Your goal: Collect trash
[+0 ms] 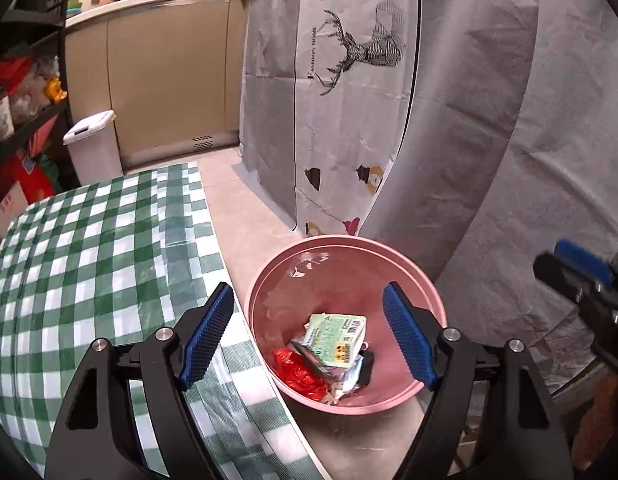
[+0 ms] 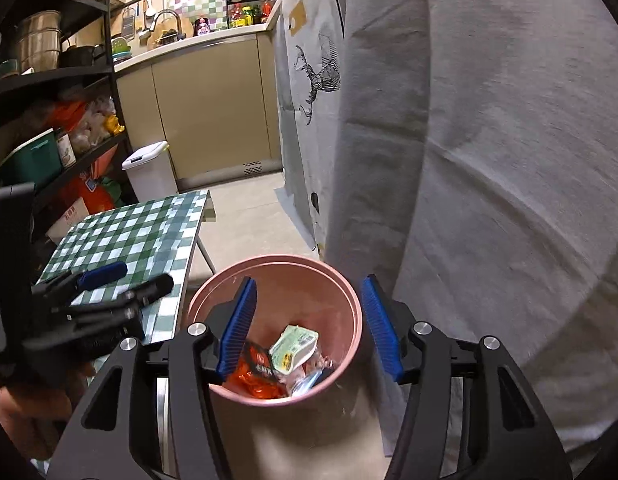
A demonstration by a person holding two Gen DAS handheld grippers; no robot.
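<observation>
While both grippers hover over the pink bin (image 1: 425, 280), neither one grips anything. The left gripper (image 1: 309, 332) has its blue fingers (image 1: 209, 332) spread wide, with only air between them and the bin's mouth showing below. The right gripper (image 2: 309, 328) is released too, its fingers (image 2: 239, 328) parted above the same bin (image 2: 351, 300). The trash lies at the bottom of the bin: a pale green packet (image 1: 337, 338) on top, a crumpled red wrapper (image 1: 299, 372) beside it, and some clear and silvery scraps under them. The bin stands on the tiled floor (image 1: 245, 204), just beside the edge of the worktop (image 1: 89, 248) with its green checked cloth, and close to a grey fabric cover (image 1: 489, 120) on its other side.
</observation>
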